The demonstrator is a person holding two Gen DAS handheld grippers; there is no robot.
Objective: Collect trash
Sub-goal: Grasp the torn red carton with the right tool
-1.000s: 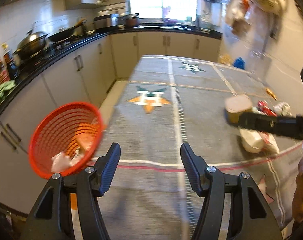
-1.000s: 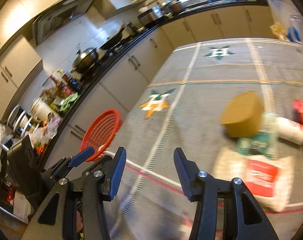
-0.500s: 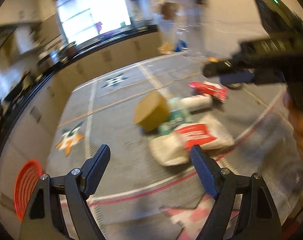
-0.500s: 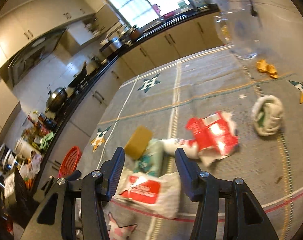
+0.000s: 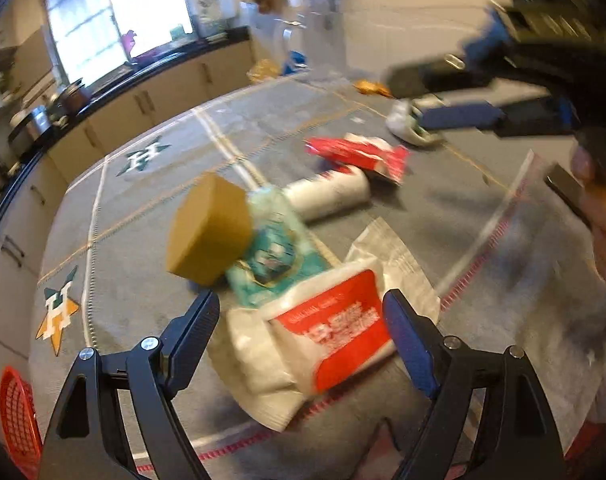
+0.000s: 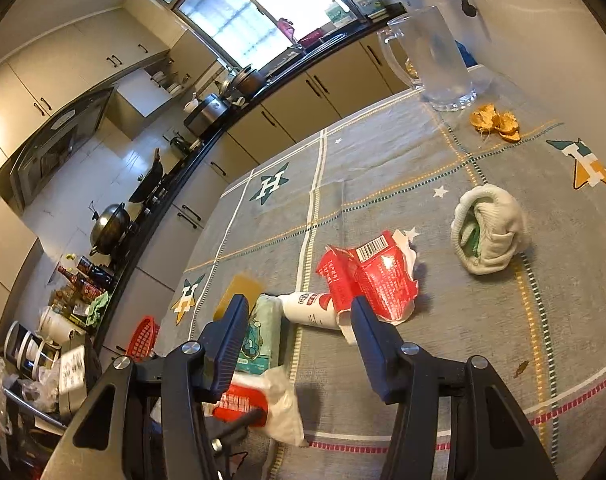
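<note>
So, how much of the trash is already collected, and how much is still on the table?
Little looks done. The left gripper is open over the white and red bag; the right gripper is open and empty. The cardboard box, green packet, white cup and red carton still lie there; the basket's contents are hidden.

Each of the 2 fisheye views looked forward and down along its own fingers onto the grey tablecloth [image 5: 151,208]. The left view sat close above the white-and-red wrapper [image 5: 323,332]; the right view stood further back. Both shared the brown box [image 6: 239,292], crushed red carton [image 6: 375,276] and kitchen counter.
</note>
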